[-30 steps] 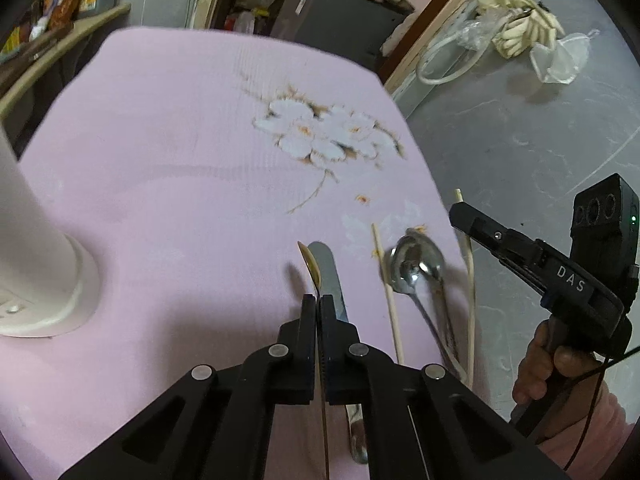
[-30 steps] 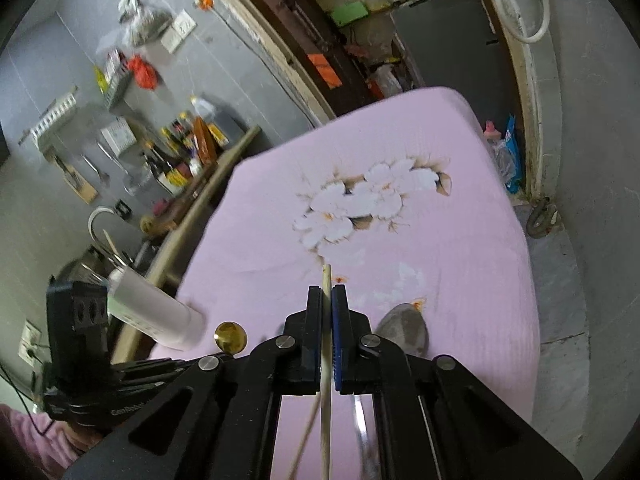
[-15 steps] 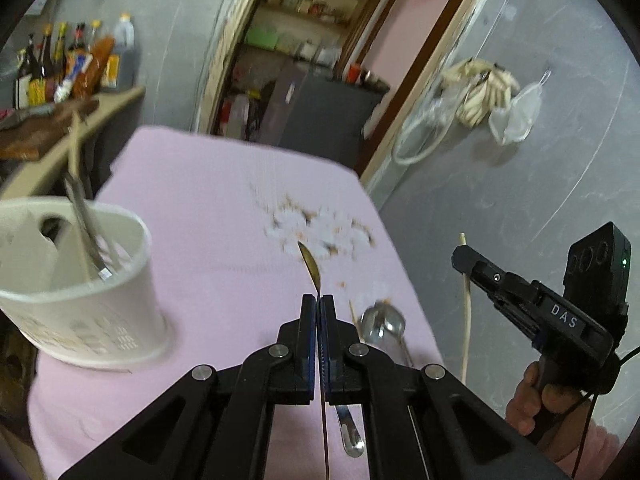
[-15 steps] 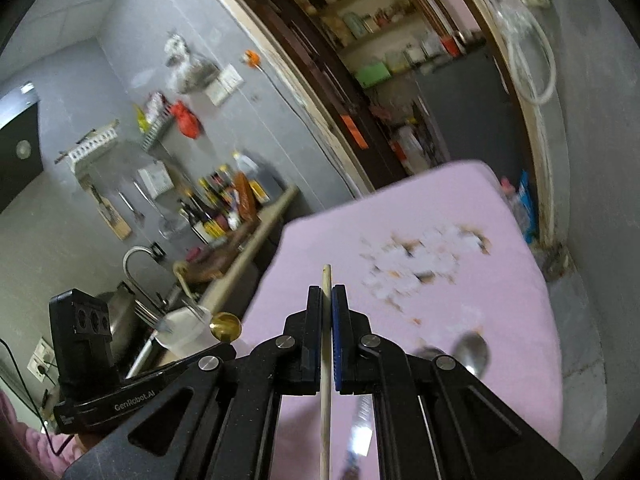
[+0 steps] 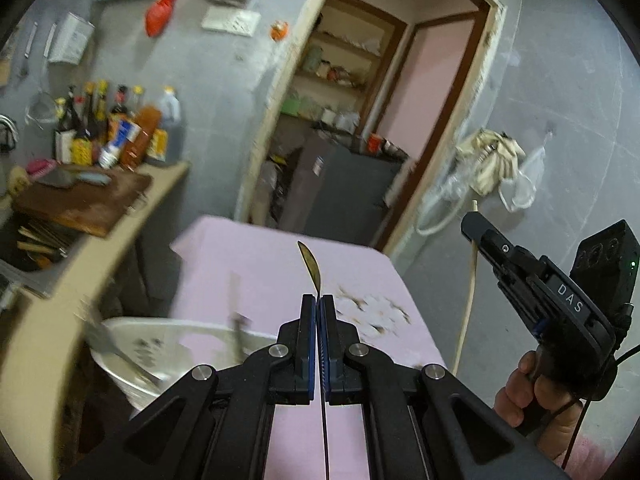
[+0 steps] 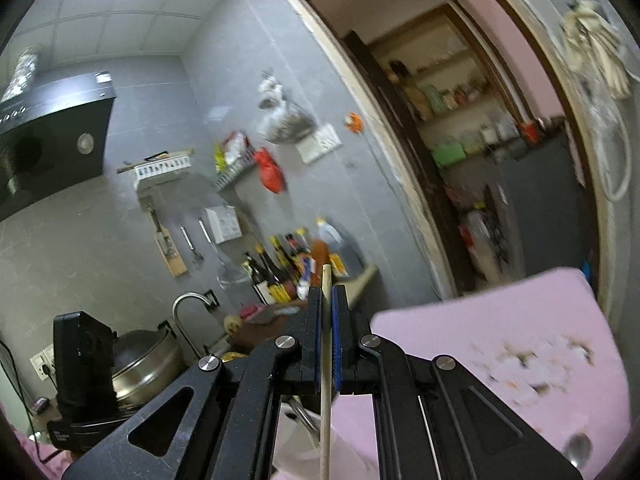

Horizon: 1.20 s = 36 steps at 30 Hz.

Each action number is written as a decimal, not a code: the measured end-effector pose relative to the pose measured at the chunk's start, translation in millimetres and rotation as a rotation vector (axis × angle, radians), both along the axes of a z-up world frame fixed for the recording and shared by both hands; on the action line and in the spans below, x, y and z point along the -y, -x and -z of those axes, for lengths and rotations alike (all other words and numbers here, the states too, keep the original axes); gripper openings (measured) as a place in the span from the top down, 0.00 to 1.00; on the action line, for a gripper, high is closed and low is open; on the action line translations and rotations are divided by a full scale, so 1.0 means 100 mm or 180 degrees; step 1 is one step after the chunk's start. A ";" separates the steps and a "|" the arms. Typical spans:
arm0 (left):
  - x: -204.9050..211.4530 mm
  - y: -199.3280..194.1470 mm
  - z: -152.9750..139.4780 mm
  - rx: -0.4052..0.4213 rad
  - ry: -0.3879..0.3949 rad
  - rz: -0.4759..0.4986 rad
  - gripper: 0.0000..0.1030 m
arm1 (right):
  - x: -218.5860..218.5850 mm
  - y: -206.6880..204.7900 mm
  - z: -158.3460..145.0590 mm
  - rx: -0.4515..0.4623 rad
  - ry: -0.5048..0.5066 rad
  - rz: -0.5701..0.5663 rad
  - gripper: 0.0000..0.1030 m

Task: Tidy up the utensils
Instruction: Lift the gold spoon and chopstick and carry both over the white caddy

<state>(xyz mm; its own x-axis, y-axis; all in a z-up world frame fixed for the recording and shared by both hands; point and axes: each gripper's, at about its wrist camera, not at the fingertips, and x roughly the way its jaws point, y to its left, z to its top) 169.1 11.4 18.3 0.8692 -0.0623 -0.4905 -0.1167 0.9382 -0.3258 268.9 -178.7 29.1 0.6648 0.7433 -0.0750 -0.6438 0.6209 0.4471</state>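
Note:
My left gripper [image 5: 319, 300] is shut on a thin gold spoon [image 5: 310, 266], whose bowl sticks up past the fingertips, edge-on. It is held high above the pink table [image 5: 260, 264]. A white utensil holder [image 5: 160, 356] with several utensils stands below and left of it. My right gripper [image 6: 327, 292] is shut on a wooden chopstick [image 6: 325, 380], held upright. In the left wrist view the right gripper [image 5: 472, 228] shows at the right with the chopstick [image 5: 470, 288] hanging below it.
A silver spoon [image 6: 578, 446] lies on the table near the right edge. A counter [image 5: 80, 264] with a cutting board [image 5: 84, 200] and bottles [image 5: 116, 128] runs along the left. A pot [image 6: 140, 356] and tap [image 6: 188, 312] sit beyond.
Both grippers have lifted and tilted upward, carrying the gold spoon and the chopstick away from the table. The utensil holder now sits lower left under the left gripper.

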 end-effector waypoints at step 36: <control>-1.11 -0.23 0.47 0.0339 -0.0131 -0.0461 0.97 | -1.09 -0.30 0.48 0.0301 0.0410 0.0631 0.96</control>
